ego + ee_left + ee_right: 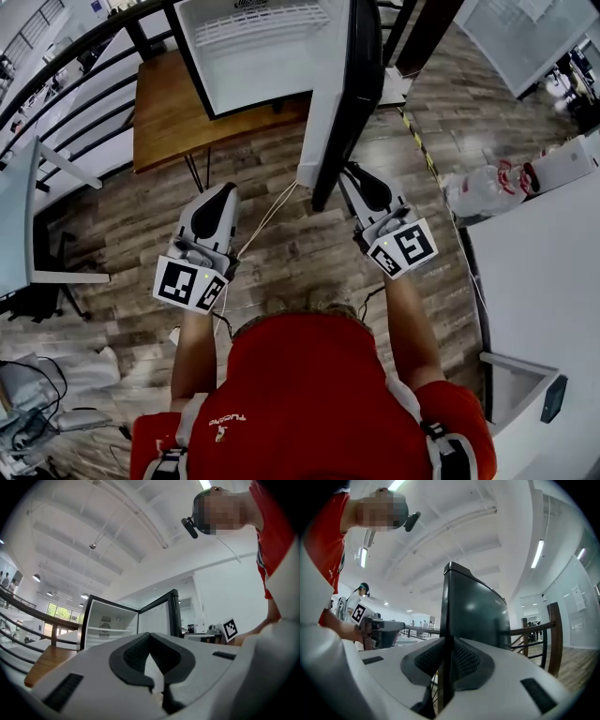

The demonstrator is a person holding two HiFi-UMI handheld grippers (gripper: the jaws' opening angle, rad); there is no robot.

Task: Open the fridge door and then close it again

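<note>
Wood floor, one fridge, door open, two hand-held grippers

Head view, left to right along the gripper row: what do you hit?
White desk → left gripper, shut and empty → fridge door → right gripper, clamped on the door's edge → plastic bottles → white counter.

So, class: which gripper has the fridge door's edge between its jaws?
The right gripper: its jaws clamp the fridge door by its edge; the left gripper is shut and empty.
</note>
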